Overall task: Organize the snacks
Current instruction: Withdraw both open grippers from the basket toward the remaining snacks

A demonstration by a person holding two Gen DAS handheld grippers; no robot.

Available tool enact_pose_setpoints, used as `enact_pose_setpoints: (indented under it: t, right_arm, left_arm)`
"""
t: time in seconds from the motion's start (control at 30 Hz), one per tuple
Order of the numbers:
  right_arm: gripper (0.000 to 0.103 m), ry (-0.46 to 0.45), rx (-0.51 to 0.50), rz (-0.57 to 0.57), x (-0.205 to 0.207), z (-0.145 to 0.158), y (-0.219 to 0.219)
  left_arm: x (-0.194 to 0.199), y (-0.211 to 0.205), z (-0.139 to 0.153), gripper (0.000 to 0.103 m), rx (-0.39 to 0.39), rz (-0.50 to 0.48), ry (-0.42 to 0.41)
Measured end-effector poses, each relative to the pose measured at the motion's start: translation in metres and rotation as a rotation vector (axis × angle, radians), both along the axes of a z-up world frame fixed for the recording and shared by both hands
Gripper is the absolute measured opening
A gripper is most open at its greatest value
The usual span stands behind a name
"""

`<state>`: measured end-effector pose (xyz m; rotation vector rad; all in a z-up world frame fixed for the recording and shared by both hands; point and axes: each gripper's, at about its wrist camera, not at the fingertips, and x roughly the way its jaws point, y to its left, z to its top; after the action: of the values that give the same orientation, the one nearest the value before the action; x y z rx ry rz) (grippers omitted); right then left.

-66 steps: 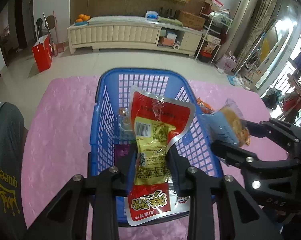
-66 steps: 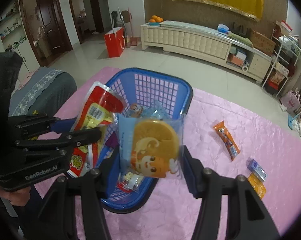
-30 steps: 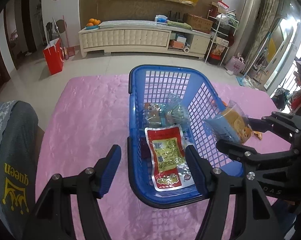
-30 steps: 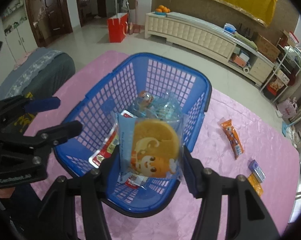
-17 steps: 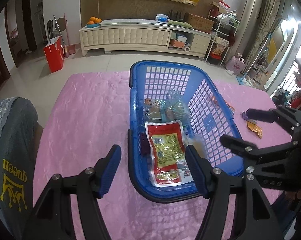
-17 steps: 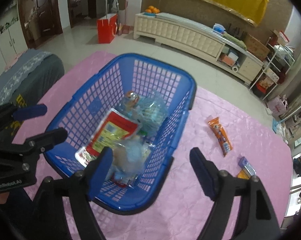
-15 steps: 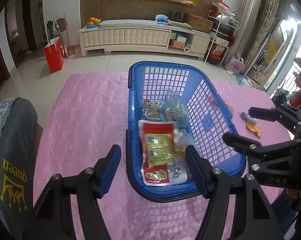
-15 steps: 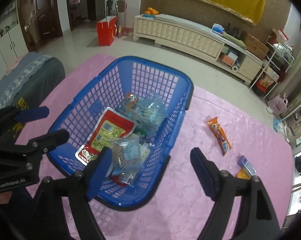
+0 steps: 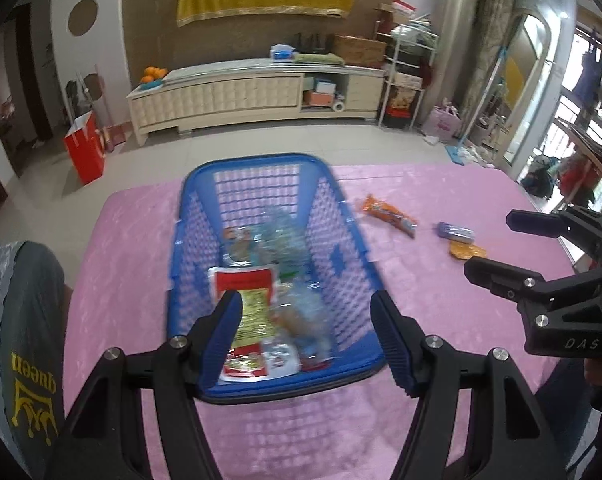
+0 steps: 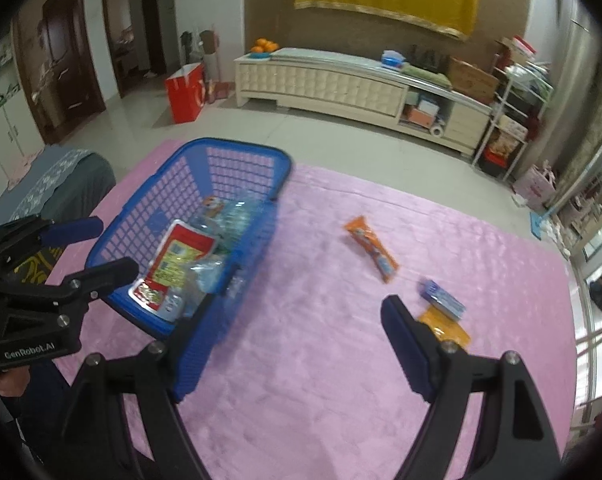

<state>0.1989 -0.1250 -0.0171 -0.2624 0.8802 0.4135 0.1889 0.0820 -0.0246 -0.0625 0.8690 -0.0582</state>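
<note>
A blue plastic basket stands on the pink cloth and holds several snack packs, among them a red and yellow pouch and a clear pack. My left gripper is open and empty over the basket's near end. My right gripper is open and empty, to the right of the basket. An orange snack bar, a small blue pack and an orange pack lie loose on the cloth.
The pink cloth covers the table. A grey cushion with yellow print sits at the left edge. Beyond the table are tiled floor, a red bag and a long cream cabinet.
My left gripper opened and let the red pouch drop into the basket. My right gripper opened and dropped the clear cookie pack in, then swung right toward the loose snacks.
</note>
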Motion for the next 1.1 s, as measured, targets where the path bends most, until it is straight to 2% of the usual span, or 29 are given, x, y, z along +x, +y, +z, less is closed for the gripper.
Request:
enact_pose_setpoints:
  t: [0.27, 0.6, 0.9, 1.1]
  right_arm:
    - [0.084, -0.006, 0.029, -0.085, 0.001, 0.006, -0.063]
    - [0.084, 0.018, 0.041, -0.141, 0.015, -0.006, -0.120]
    - [0.084, 0.055, 0.050, -0.149, 0.041, -0.028, -0.150]
    - [0.084, 0.059, 0.025, -0.133, 0.062, -0.045, -0.162]
  left_arm:
    - [0.010, -0.061, 0.005, 0.065, 0.014, -0.078, -0.003]
    - [0.039, -0.126, -0.005, 0.065, 0.033, -0.156, 0.028]
    - [0.070, -0.156, -0.020, 0.065, 0.016, -0.140, 0.075]
    - [0.097, -0.170, -0.039, 0.065, 0.043, -0.131, 0.107]
